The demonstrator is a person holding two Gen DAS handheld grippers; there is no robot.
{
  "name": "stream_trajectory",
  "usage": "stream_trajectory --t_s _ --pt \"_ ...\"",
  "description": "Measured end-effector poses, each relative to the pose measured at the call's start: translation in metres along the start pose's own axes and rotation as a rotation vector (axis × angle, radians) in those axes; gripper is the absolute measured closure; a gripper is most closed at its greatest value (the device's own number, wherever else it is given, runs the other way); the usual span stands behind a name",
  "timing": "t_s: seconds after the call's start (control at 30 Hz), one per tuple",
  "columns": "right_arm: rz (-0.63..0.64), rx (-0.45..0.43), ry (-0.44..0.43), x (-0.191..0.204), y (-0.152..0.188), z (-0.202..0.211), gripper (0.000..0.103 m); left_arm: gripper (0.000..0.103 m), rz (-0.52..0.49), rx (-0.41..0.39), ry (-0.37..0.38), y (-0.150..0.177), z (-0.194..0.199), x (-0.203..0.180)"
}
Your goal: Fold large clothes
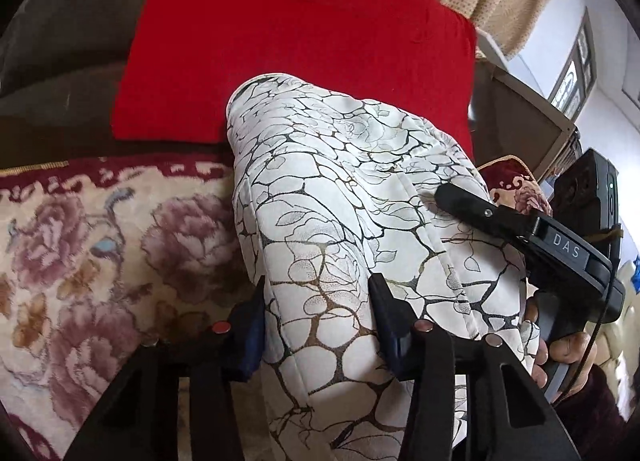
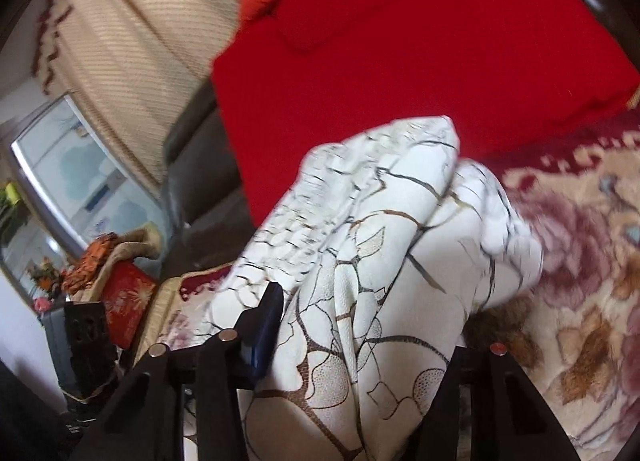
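Left wrist view: left gripper [image 1: 318, 313] pinching bunched white patterned garment [image 1: 344, 197] over floral blanket [image 1: 100, 241]; right gripper [image 2: 360, 341] also clamping it, far finger hidden. Lying behind: red cloth [image 1: 304, 45]. Folding looking midway, bundle thick, not flattened, stacking remaining.

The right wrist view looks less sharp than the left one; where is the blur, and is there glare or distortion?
Right wrist view: motion blur smears the white patterned garment and the red cloth; the window is bright. Left wrist view: sharp on the garment, with even daylight. Both views: fisheye bending and dark corners.
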State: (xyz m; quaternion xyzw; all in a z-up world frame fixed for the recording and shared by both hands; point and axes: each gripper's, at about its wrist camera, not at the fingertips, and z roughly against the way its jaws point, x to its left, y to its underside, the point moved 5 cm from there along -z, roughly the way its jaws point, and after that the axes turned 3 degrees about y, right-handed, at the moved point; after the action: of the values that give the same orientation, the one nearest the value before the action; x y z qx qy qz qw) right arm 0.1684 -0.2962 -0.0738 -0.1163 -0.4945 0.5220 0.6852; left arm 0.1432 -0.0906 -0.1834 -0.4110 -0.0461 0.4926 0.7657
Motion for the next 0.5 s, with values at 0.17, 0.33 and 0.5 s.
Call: stream_trajectory --t_s 0.17,0.33,0.5 --pt "-0.052 0.09 0.043 -0.005 0.006 -0.009 0.053 0.052 0.048 0.062 -0.018 0.014 -0.009 0.014" --pt "-0.239 0.189 0.08 -0.044 0.014 -0.018 0.029 0.032 0.054 0.104 -0.057 0.021 -0.021 0.032" --pt "-0.372 0.202 0.086 -0.076 0.016 -0.018 0.013 0.015 0.058 0.135 -0.052 0.029 -0.032 0.036"
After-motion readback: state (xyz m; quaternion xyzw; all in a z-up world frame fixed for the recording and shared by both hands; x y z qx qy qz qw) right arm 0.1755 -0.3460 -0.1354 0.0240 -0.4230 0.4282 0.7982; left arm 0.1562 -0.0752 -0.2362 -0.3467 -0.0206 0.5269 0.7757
